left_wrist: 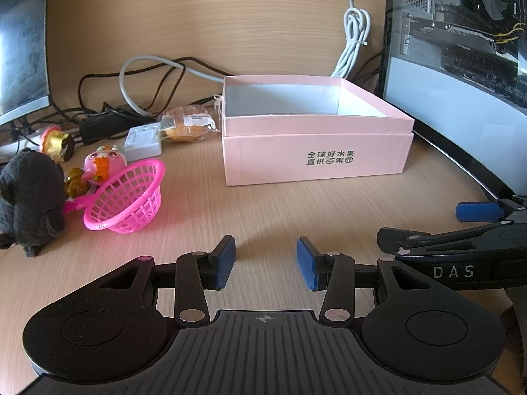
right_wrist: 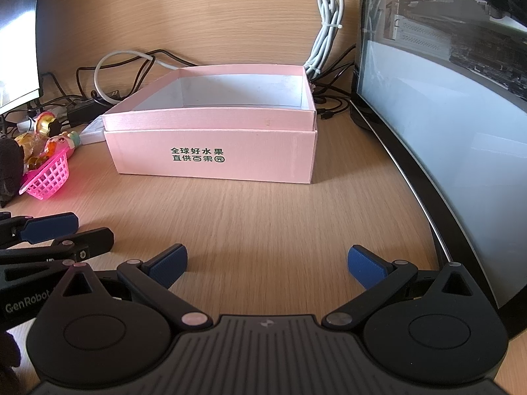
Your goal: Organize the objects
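An open, empty pink box (left_wrist: 316, 161) (right_wrist: 214, 158) stands on the wooden desk (left_wrist: 263, 210). Left of it lie a tipped pink plastic basket (left_wrist: 126, 197) (right_wrist: 49, 177), a black plush toy (left_wrist: 28, 197), a pink bird figure (left_wrist: 103, 163), a gold-and-pink trinket (left_wrist: 56, 140), a white adapter (left_wrist: 143, 143) and a wrapped bun (left_wrist: 186, 123). My left gripper (left_wrist: 266, 263) is open and empty, low over the desk in front of the box. My right gripper (right_wrist: 267, 265) is open wide and empty, beside the left one.
A computer case with a glass side (right_wrist: 444, 98) stands on the right. A monitor (left_wrist: 19, 42) stands at the left. Black and white cables (left_wrist: 148, 79) lie behind the box against the wooden back panel.
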{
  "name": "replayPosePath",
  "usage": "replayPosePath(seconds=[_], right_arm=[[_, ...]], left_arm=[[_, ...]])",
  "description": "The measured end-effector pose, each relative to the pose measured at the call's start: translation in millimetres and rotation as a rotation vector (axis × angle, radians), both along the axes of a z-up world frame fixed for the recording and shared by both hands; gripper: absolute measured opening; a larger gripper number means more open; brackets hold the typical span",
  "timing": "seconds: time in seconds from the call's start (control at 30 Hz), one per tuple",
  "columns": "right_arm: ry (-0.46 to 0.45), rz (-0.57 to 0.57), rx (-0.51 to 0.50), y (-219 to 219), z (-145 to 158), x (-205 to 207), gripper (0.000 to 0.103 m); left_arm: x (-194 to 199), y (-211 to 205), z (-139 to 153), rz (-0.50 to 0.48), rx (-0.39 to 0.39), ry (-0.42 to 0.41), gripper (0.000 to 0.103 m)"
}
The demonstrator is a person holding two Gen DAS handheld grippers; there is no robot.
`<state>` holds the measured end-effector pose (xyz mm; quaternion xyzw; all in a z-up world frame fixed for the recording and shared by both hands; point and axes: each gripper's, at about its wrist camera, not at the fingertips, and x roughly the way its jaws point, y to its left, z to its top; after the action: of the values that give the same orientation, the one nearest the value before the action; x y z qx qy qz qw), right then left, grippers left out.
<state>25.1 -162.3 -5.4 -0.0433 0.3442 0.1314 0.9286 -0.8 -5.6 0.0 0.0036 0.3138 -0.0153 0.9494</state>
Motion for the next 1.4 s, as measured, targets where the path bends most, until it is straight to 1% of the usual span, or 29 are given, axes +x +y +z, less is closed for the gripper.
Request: replayPosePath(seconds=[0.1, 0.17, 0.2, 0.27, 0.33, 0.4, 0.47, 0.53, 0.57, 0.6, 0.63, 0.67, 0.7, 0.73, 0.77, 0.8, 0.83, 0.93, 1.0, 1.07, 1.13, 1.17, 1.2, 1.3, 1.4], right_arm=[[0.043, 0.028, -0.012, 1.0, 3.5, 6.1, 0.103], [0.07, 0.015, -0.022, 2.5, 5.8, 6.8, 0.103], [0.081, 0.004, -0.024, 3.2, 6.4, 6.4, 0.103], [0.103, -0.024, -0.029, 5.7, 7.6, 7.6, 0.103], [0.129, -0.057, -0.033, 8.2, 8.8, 9.1, 0.103], [0.143, -0.078, -0.037, 11.1, 9.4, 9.3, 0.103], [0.155, -0.074, -0.042, 13.9, 10.0, 11.2, 0.103], [0.177, -0.056, -0.048, 16.5, 11.9, 14.0, 0.103], [0.189, -0.049, -0.049, 18.3, 12.8, 14.8, 0.103], [0.203, -0.033, -0.051, 20.9, 13.9, 15.1, 0.103], [0.222, -0.003, -0.05, 25.4, 15.7, 14.3, 0.103], [0.222, 0.009, -0.045, 27.3, 17.6, 11.4, 0.103], [0.209, 0.02, -0.043, 30.9, 20.8, 6.1, 0.103], [0.184, 0.035, -0.048, 36.0, 25.3, -1.5, 0.103], [0.165, 0.048, -0.055, 40.1, 28.5, -6.8, 0.103], [0.146, 0.058, -0.061, 43.8, 31.7, -11.4, 0.103], [0.124, 0.069, -0.065, 48.0, 35.5, -17.3, 0.103], [0.106, 0.109, -0.058, 55.6, 44.8, -27.5, 0.103], [0.102, 0.132, -0.053, 59.7, 49.5, -33.3, 0.103], [0.096, 0.152, -0.066, 66.9, 50.8, -37.2, 0.103], [0.084, 0.162, -0.09, 73.5, 49.9, -40.7, 0.103], [0.073, 0.163, -0.104, 75.9, 49.7, -43.1, 0.103], [0.064, 0.165, -0.113, 76.8, 49.6, -45.2, 0.103], [0.056, 0.171, -0.125, 79.4, 50.1, -46.8, 0.103], [0.049, 0.197, -0.107, 90.3, 55.4, -38.9, 0.103]], left_arm=[[-1.7, 2.9, 2.4, -0.02, 0.013, 0.014, 0.046], [-4.4, 10.7, 9.5, -0.015, 0.009, 0.029, 0.046], [-8.2, 17.7, 16.1, -0.004, -0.004, 0.025, 0.046], [-16.8, 34.2, 32.2, 0.025, -0.032, -0.002, 0.046], [-26.7, 55.1, 51.9, 0.063, -0.043, -0.052, 0.046], [-33.6, 78.4, 68.3, 0.115, -0.035, -0.101, 0.046], [-34.1, 102.7, 80.2, 0.184, -0.011, -0.124, 0.046], [-28.3, 129.5, 84.7, 0.258, -0.004, -0.103, 0.046], [-22.8, 141.7, 83.9, 0.288, -0.011, -0.071, 0.046], [-14.8, 155.5, 81.3, 0.322, -0.024, -0.018, 0.046], [-10.0, 167.1, 79.1, 0.349, -0.046, 0.013, 0.045], [-4.7, 180.9, 77.9, 0.372, -0.087, 0.031, 0.047], [-2.1, 191.3, 76.8, 0.371, -0.132, 0.033, 0.048], [1.6, 198.2, 76.7, 0.353, -0.16, 0.034, 0.049], [6.6, 200.9, 76.9, 0.323, -0.166, 0.04, 0.049], [12.0, 201.6, 76.7, 0.281, -0.156, 0.046, 0.05], [16.7, 199.5, 75.5, 0.243, -0.128, 0.052, 0.054], [31.7, 191.7, 70.2, 0.176, -0.045, 0.046, 0.061], [42.4, 190.3, 64.9, 0.151, -0.02, 0.054, 0.067], [53.1, 190.7, 56.0, 0.124, -0.009, 0.091, 0.074], [60.7, 191.4, 45.5, 0.129, 0.033, 0.135, 0.075], [60.7, 193.3, 42.6, 0.131, 0.046, 0.14, 0.076], [60.8, 197.6, 40.9, 0.134, 0.036, 0.141, 0.076], [54.0, 209.7, 43.2, 0.154, -0.029, 0.15, 0.074], [40.8, 215.7, 47.1, 0.156, -0.043, 0.16, 0.072]])
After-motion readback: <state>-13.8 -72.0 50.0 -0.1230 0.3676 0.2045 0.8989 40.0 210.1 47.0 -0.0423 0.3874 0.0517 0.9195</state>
